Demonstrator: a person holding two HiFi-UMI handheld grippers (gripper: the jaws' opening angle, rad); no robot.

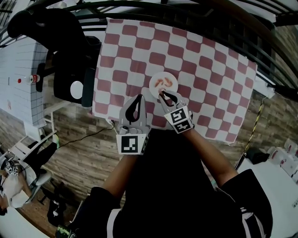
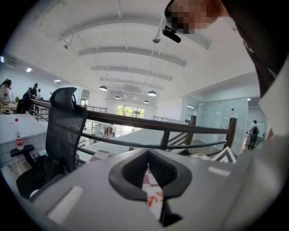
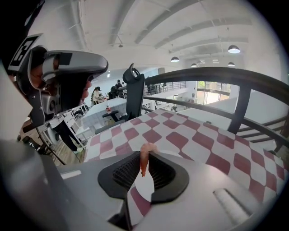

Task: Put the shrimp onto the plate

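Note:
A small white plate (image 1: 164, 77) lies on the red-and-white checked cloth (image 1: 205, 69), with pink shrimp (image 1: 161, 83) on it. My right gripper (image 1: 162, 95) hovers at the plate's near edge, shut on one pink shrimp (image 3: 144, 159) that hangs tail-down between the pads of the right gripper (image 3: 144, 164). My left gripper (image 1: 138, 98) sits just left of the plate, near the cloth's front edge. In the left gripper view the left gripper (image 2: 148, 170) has its jaws together with nothing held; only a sliver of cloth and orange marks shows through.
A black office chair (image 1: 70, 60) stands at the table's left side. A dark metal railing (image 1: 186, 9) runs along the far side. The cloth's front edge (image 1: 139, 124) lies just under the grippers, with wood floor (image 1: 70, 148) beyond it.

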